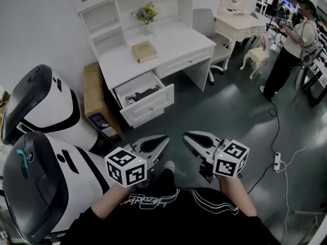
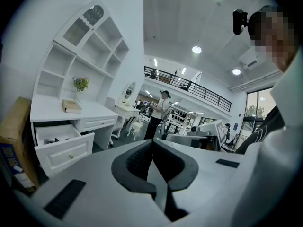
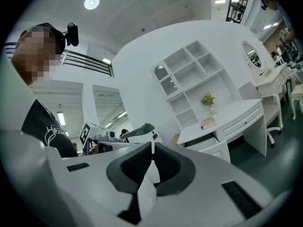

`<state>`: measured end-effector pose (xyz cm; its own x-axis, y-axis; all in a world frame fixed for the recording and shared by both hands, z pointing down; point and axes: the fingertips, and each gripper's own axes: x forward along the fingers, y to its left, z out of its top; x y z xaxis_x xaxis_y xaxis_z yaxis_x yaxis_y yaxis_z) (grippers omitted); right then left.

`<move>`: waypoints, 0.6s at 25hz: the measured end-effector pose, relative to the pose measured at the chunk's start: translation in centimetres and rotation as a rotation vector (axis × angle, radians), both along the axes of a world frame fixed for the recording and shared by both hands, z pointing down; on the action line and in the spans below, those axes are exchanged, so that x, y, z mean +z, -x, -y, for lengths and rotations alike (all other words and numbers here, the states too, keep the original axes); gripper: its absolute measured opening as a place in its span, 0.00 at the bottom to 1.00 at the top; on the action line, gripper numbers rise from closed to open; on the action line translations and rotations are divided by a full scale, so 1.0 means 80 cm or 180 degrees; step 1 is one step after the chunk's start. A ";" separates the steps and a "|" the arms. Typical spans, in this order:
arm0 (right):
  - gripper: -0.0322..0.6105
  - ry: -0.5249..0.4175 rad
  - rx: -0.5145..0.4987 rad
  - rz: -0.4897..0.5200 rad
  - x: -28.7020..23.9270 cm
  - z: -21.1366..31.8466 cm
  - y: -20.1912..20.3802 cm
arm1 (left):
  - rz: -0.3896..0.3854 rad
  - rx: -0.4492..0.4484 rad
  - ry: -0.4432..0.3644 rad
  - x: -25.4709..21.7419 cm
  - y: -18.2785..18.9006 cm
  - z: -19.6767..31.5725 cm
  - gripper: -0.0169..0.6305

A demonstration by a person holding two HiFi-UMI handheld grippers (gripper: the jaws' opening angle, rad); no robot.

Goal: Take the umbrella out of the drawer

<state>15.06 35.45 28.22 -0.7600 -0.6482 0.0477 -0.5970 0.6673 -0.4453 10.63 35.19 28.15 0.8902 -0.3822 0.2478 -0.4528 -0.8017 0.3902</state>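
- White wooden desk with an open shelf unit on top [image 1: 171,42] stood against the wall, well apart from the person holding the grippers.
- Long brown cardboard box [image 1: 96,98] leaned just beside the desk's left end.
- White left-hand drawer with a small round knob [image 1: 150,106] was pulled open; the drawer to its right was closed.
- Left gripper [image 1: 164,139] and right gripper [image 1: 186,136] were held close in front of the body, far short of the drawer. Each gripper view showed black ribbed pads pressed together with nothing between them.
- Dark folded compact umbrella [image 1: 141,94] lay inside the open drawer, near its middle, among some pale clutter too small to identify.
- Judgement on handling: likely light, with a stiff core under loose, slippery fabric. The folds would give under the pads, so a firm pinch is needed.
- Judgement on hold: take it across the middle of the body, jaws straddling its width. The handle end could not be made out from here.
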 end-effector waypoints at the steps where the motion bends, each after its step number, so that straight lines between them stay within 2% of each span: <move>1: 0.13 0.0016 -0.0015 0.0026 -0.001 0.034 0.001 | 0.0008 -0.0024 0.0021 0.000 0.001 0.035 0.06; 8: 0.13 -0.0006 -0.0077 0.0069 -0.004 0.264 0.006 | -0.0018 -0.0257 0.0138 0.001 0.019 0.277 0.06; 11: 0.13 0.0026 -0.0152 0.0017 0.001 0.335 0.017 | -0.0050 -0.0326 0.0184 0.007 0.031 0.349 0.06; 15: 0.13 0.0097 -0.0278 -0.0146 0.016 0.399 0.040 | -0.0108 -0.0456 0.0242 0.019 0.057 0.415 0.06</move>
<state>11.86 3.53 29.49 -0.8102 -0.5772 0.1024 -0.5573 0.7042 -0.4399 6.06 2.01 29.65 0.8363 -0.4872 0.2515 -0.5460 -0.6973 0.4644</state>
